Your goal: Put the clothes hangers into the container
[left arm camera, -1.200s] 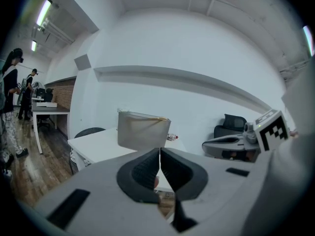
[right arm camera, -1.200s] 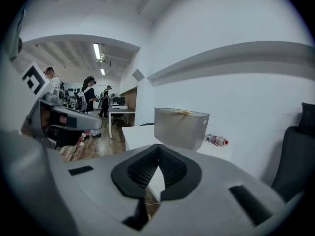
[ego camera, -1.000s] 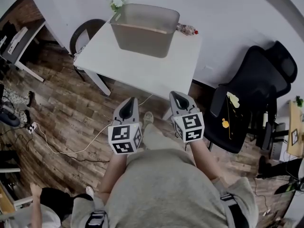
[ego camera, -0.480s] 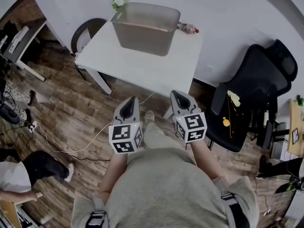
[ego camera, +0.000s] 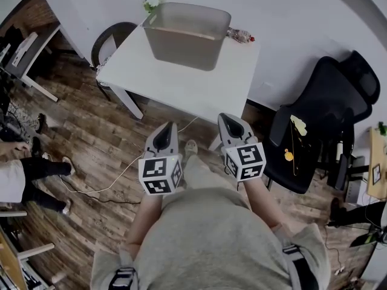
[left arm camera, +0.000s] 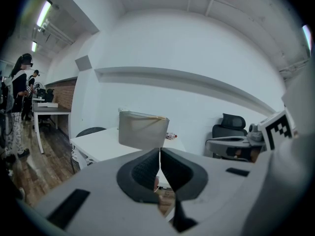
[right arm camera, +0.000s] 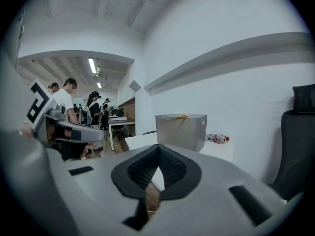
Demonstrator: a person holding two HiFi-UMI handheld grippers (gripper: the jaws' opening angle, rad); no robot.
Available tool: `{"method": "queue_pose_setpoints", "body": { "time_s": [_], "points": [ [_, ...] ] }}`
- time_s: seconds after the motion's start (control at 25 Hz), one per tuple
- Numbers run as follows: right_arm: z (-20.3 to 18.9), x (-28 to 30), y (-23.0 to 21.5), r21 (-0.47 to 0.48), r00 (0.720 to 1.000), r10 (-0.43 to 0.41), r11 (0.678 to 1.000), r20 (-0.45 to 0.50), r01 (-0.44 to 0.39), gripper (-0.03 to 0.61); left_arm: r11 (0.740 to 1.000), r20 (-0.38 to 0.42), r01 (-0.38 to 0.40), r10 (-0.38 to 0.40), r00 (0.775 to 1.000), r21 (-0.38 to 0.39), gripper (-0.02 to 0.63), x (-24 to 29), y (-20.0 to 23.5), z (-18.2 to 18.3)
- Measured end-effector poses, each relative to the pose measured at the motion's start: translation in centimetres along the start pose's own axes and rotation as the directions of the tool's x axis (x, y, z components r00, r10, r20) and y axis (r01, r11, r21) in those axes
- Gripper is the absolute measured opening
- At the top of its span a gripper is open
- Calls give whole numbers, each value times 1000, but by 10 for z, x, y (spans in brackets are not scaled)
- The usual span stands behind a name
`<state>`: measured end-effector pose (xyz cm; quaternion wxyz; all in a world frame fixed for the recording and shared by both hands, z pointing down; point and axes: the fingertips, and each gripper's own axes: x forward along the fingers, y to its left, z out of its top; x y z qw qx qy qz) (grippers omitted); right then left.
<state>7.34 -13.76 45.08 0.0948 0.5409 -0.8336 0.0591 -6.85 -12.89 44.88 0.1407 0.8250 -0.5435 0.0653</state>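
Observation:
The grey container (ego camera: pixel 187 35) stands at the far end of a white table (ego camera: pixel 181 86); it also shows in the left gripper view (left arm camera: pixel 142 129) and the right gripper view (right arm camera: pixel 181 129). Thin hanger-like pieces with yellow parts (ego camera: pixel 293 141) lie on the seat of a black office chair (ego camera: pixel 320 119) at the right. My left gripper (ego camera: pixel 164 130) (left arm camera: pixel 160 154) and right gripper (ego camera: pixel 230 123) (right arm camera: pixel 158 154) are held side by side in front of the person's body, short of the table's near edge. Both are shut with nothing between the jaws.
A small bottle (ego camera: pixel 240 37) and a plant (ego camera: pixel 151 2) sit beside the container. A dark round chair (ego camera: pixel 109 41) stands left of the table. A cable (ego camera: pixel 109 186) runs over the wooden floor. A person's legs (ego camera: pixel 30 174) are at the left edge.
The person on the floor at the left has shifted upward along the left edge. Both grippers have hardly moved and stay shut.

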Motion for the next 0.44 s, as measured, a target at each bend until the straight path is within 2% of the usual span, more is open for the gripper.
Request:
{"method": "queue_pose_setpoints", "body": {
  "time_s": [0.44],
  "points": [
    [6, 2, 2, 9, 1000, 6, 1000, 24, -6, 0, 1000, -2, -3, 3, 1000, 0, 11, 1, 3, -2]
  ]
}}
